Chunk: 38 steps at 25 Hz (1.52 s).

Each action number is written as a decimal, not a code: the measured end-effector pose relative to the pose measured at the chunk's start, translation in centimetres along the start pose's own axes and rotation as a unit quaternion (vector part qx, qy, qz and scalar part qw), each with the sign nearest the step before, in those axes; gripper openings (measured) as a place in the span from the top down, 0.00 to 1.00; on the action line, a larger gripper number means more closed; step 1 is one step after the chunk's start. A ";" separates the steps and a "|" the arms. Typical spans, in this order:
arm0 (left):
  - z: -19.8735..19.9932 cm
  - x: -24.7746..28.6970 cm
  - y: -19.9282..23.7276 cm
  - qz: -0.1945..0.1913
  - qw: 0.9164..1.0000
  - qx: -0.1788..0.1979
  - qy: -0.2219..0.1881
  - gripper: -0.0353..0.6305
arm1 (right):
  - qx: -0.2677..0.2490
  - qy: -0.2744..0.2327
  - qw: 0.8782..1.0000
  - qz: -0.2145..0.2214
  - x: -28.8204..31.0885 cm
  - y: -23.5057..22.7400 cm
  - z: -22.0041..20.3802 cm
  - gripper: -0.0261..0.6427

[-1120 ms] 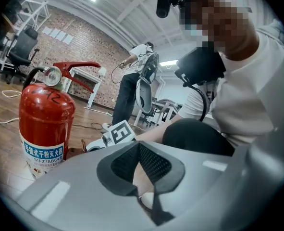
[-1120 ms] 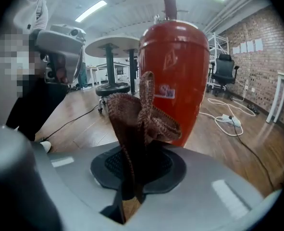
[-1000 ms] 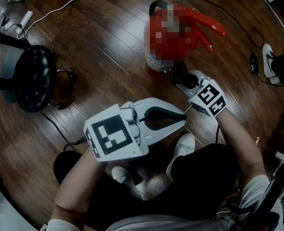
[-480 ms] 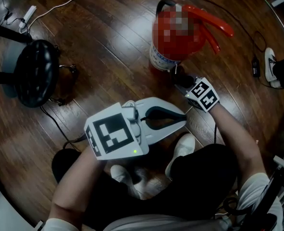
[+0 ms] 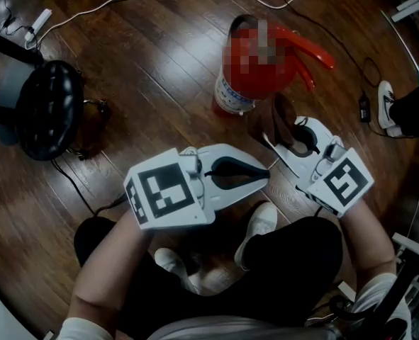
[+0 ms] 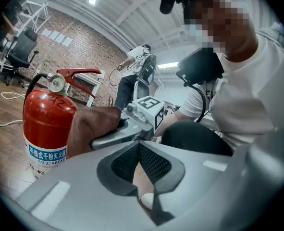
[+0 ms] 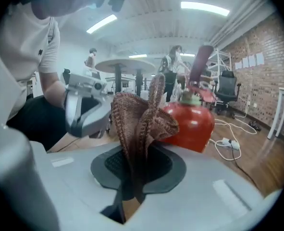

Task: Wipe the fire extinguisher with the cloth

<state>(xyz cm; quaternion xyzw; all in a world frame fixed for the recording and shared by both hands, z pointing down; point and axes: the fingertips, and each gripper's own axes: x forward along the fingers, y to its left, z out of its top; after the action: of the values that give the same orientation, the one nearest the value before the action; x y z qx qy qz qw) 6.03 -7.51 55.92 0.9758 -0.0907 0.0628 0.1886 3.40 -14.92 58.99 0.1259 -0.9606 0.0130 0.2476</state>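
Dark wood floor (image 5: 159, 62) bears the upright red fire extinguisher (image 5: 233, 95), and near its base the right gripper (image 5: 281, 137) is clamped on the brown cloth (image 5: 278, 119), while the left gripper (image 5: 267, 176) hangs alongside, jaws together, empty

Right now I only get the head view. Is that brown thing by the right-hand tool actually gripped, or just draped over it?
Observer: Gripped. In its own view, the right gripper has the cloth pinched between its fingers, bunched upward.
Visitor: And the left tool?
Observer: In its own view, the left gripper has its fingers together with nothing between them.
Visitor: What is under the blurred patch on the red tank?
Observer: The fire extinguisher has a round pressure gauge on top.
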 end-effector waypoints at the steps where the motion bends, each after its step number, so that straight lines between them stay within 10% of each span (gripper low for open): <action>1: -0.1 0.1 -0.2 -0.002 1.000 0.001 0.001 0.94 | 0.000 -0.008 1.000 -0.003 -0.2 0.0 1.0 0.87; 28: -1.3 -1.7 -0.6 0.010 1.000 -0.001 0.011 0.95 | 0.129 0.126 0.983 -0.023 13.4 -1.8 -19.7 0.88; 38: -0.4 -2.4 -0.8 0.005 1.000 0.011 0.003 0.95 | 0.082 0.007 0.997 -0.001 9.3 0.8 -7.0 0.88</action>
<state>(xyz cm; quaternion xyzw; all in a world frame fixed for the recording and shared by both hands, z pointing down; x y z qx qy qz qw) 3.81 -6.23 55.66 0.9771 -0.0944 0.0678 0.1782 -1.36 -15.75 69.66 0.1462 -0.9543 0.0923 0.2436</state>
